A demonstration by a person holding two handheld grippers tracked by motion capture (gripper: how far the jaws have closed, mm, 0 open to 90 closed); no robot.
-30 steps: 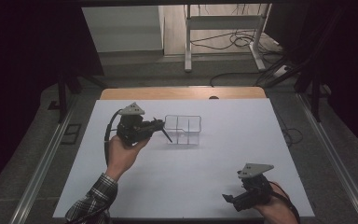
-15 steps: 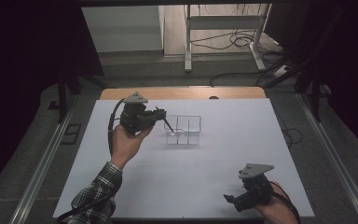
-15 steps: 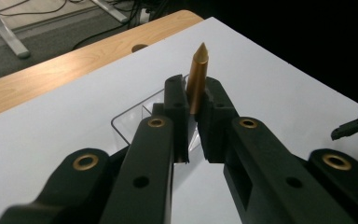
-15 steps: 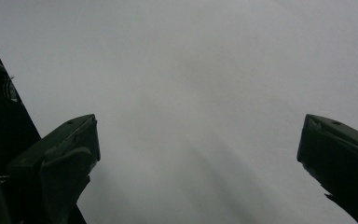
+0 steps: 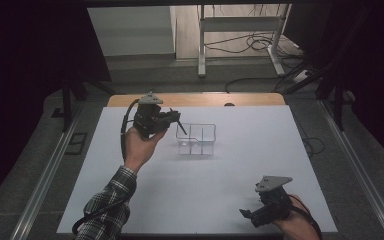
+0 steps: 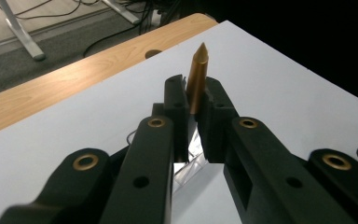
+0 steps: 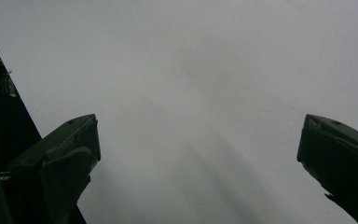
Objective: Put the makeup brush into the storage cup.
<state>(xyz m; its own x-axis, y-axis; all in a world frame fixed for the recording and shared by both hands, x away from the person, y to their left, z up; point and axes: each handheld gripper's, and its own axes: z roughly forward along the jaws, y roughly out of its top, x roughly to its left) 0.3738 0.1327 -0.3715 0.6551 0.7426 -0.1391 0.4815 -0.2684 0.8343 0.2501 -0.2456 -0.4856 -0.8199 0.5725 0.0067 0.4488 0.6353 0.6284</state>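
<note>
My left gripper hovers above the white table, just left of a clear compartmented box. It is shut on a slim golden-brown stick with a pointed tip. In the left gripper view the stick rises past my left gripper's fingertips, and part of the clear box shows beneath them. In the high view the stick slants down toward the box's left rim. My right gripper rests near the table's front right corner. In the right gripper view my right gripper stands open over bare table.
The white table top ends at a wooden strip on the far side, with a small round hole in it. Beyond it are dark floor, cables and a white desk frame. A cable trails from the left gripper along the plaid sleeve.
The left hand has lifted and moved toward the far side of the table with the stick still gripped. The right hand has stayed put.
</note>
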